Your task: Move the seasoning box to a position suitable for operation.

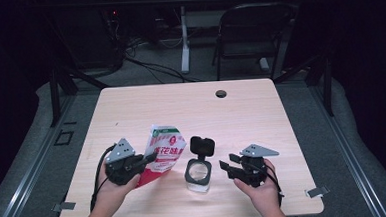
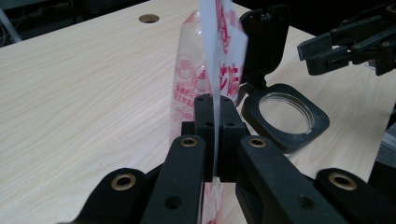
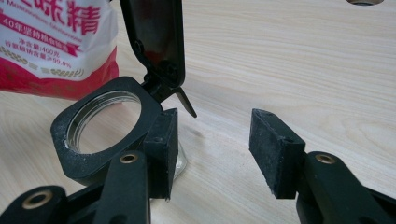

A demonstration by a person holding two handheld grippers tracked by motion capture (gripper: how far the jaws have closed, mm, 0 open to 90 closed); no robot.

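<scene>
A red and white printed bag (image 1: 164,151) stands tilted on the wooden table (image 1: 191,108). My left gripper (image 1: 145,162) is shut on the bag's thin edge (image 2: 212,70), its jaws (image 2: 215,114) pinched together on the film. Right of the bag sits a clear jar (image 1: 198,174) with a black square collar and its flip lid (image 1: 202,145) standing up. My right gripper (image 1: 225,168) is open just right of the jar. Its left pad (image 3: 161,149) is beside the jar collar (image 3: 93,135); nothing lies between the fingertips (image 3: 215,147). The bag (image 3: 51,42) shows behind the jar.
A round cable hole (image 1: 221,93) is in the table near its far edge. A dark chair (image 1: 249,30) and a white table leg (image 1: 184,39) stand beyond the table. The right gripper (image 2: 336,46) appears past the jar (image 2: 285,116) in the left gripper view.
</scene>
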